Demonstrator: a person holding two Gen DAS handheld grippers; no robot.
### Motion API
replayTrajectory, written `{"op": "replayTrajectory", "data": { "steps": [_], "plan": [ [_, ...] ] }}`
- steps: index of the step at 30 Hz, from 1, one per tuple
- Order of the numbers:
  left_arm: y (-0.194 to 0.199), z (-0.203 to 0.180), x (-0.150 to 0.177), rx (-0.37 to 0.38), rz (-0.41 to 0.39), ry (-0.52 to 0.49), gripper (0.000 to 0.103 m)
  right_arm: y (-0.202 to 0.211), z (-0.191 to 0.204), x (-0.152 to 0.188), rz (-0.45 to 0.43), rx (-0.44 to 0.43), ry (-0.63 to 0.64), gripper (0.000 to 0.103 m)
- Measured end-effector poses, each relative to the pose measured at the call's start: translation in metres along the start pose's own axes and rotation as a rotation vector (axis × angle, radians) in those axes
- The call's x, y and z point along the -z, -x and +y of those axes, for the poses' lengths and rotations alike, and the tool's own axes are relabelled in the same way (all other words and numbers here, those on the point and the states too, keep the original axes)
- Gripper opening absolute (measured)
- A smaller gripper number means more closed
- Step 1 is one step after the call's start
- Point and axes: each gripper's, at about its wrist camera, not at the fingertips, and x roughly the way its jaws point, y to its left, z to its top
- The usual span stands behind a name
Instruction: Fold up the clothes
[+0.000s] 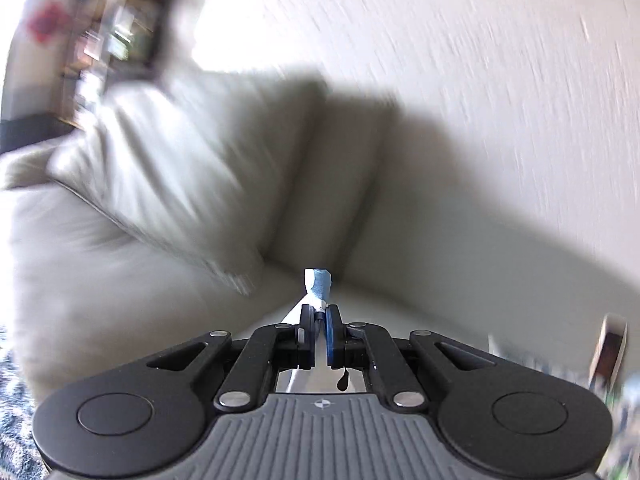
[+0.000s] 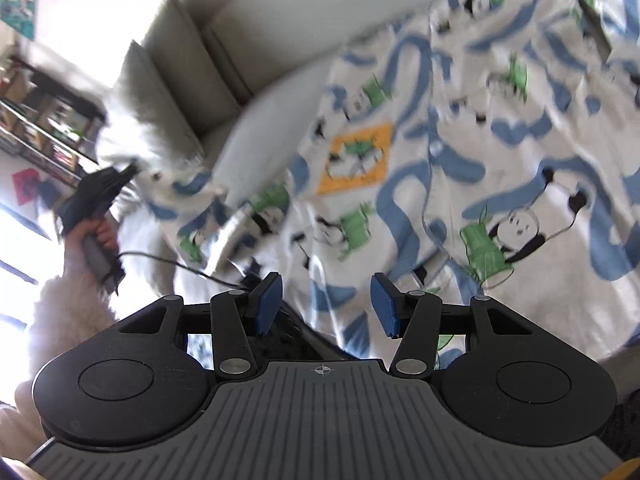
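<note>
A white garment (image 2: 460, 152) printed with blue swirls, pandas and green patches lies spread over the sofa and fills most of the right wrist view. My right gripper (image 2: 326, 306) is open and empty, just above the garment's near edge. My left gripper (image 1: 319, 320) is shut on a pinched blue-and-white edge of the garment (image 1: 318, 286), which sticks up between the pads. The left gripper also shows in the right wrist view (image 2: 100, 196), held in a hand at the left, lifting a corner of the garment.
A cream sofa with back cushions (image 1: 328, 184) and a loose pillow (image 1: 160, 168) lies ahead. A dark bookshelf (image 2: 48, 128) stands at the left. A white textured wall (image 1: 480, 60) rises behind the sofa. The views are motion-blurred.
</note>
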Motion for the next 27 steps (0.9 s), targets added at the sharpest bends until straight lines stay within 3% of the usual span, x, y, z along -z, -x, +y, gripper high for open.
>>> {"op": "replayTrajectory", "data": {
  "steps": [3,8,10,14,20,27],
  "plan": [
    [0.045,0.011,-0.028,-0.048,-0.133,0.027,0.003,0.031,0.007,0.006,-0.102,-0.024,0.044,0.055],
    [0.081,-0.002,-0.056,-0.001,-0.227,0.001,0.003,0.069,0.018,0.014,-0.202,-0.084,0.106,0.057],
    [0.086,-0.012,-0.06,0.019,-0.248,0.001,0.003,0.078,0.018,0.017,-0.225,-0.098,0.102,0.057],
    [0.087,-0.049,-0.063,0.135,-0.234,-0.036,0.003,0.098,0.01,0.019,-0.27,-0.106,0.078,0.057],
    [0.094,-0.134,-0.014,0.323,-0.18,-0.218,0.003,0.127,-0.025,0.024,-0.323,-0.077,-0.018,0.057],
    [0.108,-0.236,0.101,0.512,-0.09,-0.497,0.003,0.173,-0.078,0.029,-0.439,-0.017,-0.138,0.058]
  ]
}}
